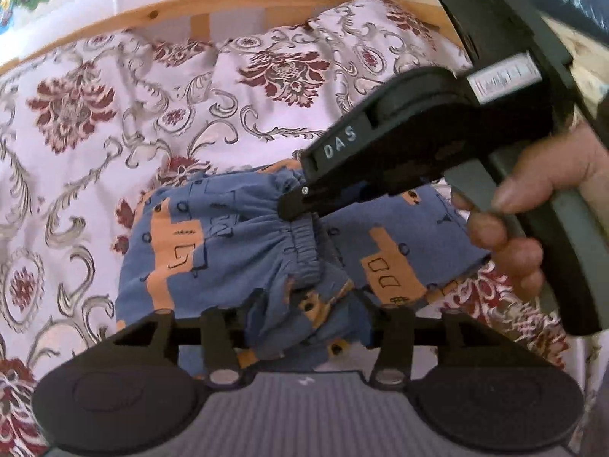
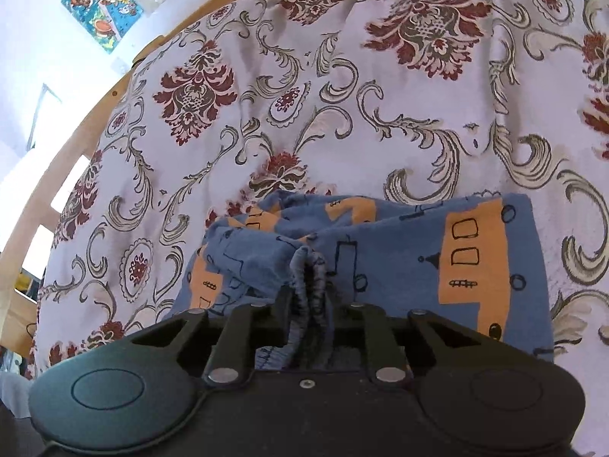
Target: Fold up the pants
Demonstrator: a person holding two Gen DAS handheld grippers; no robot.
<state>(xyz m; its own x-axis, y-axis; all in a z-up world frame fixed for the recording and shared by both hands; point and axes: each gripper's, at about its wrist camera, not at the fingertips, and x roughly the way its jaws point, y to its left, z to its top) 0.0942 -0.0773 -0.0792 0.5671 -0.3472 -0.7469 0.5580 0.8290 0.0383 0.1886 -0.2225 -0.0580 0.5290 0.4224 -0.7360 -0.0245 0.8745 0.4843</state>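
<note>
Soft daylight is falling evenly across the bedspread [image 2: 380, 114], giving it a pale lilac cast. The wall [image 2: 34, 38] at the far left is washing out to near white. Fisheye distortion is bending the wooden bed rail [image 1: 228, 3] into an arc, and dark corners are closing in. The hand [image 1: 533, 221] at the right is smearing with motion blur.

Ahead of the fingers spreads a white bedspread [image 2: 380, 122] with maroon flowers and grey scrolls. Beyond it runs a wooden bed rail [image 1: 213, 3]. Up left hang 2 bright cartoon pictures [image 2: 102, 11].
</note>
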